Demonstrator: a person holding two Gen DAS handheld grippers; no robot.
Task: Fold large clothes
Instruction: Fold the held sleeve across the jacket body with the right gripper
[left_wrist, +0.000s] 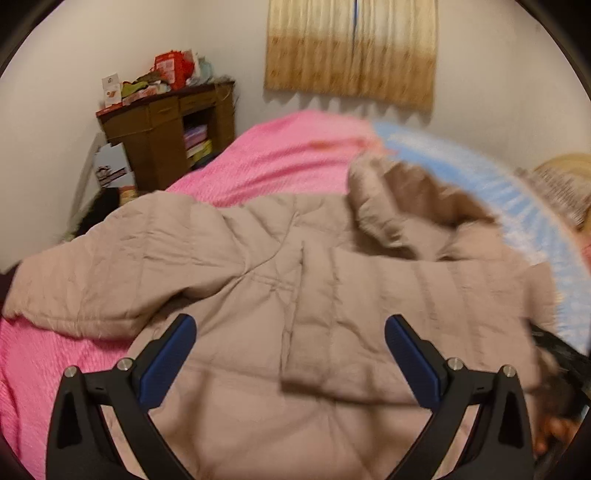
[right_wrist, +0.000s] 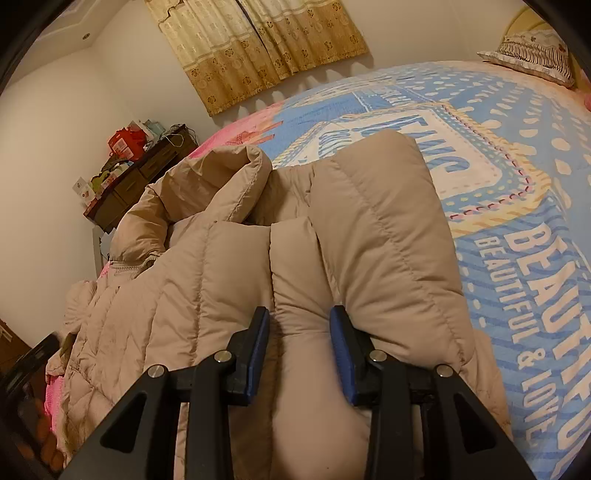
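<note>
A beige quilted puffer jacket (left_wrist: 255, 258) lies spread across the bed, its hood bunched at the far right. My left gripper (left_wrist: 290, 325) hovers open just above the jacket's front, with nothing between its blue pads. In the right wrist view the jacket (right_wrist: 373, 221) has a padded section doubled over toward the blue quilt. My right gripper (right_wrist: 299, 314) is shut on a puffy fold of that section, and the blue pads squeeze the fabric between them.
A pink bedspread (left_wrist: 280, 155) and a blue printed quilt (right_wrist: 517, 155) cover the bed. A brown cabinet (left_wrist: 166, 136) piled with boxes stands in the far corner by the wall. A curtain (left_wrist: 351, 48) hangs behind. A pillow (right_wrist: 532, 55) lies at the far right.
</note>
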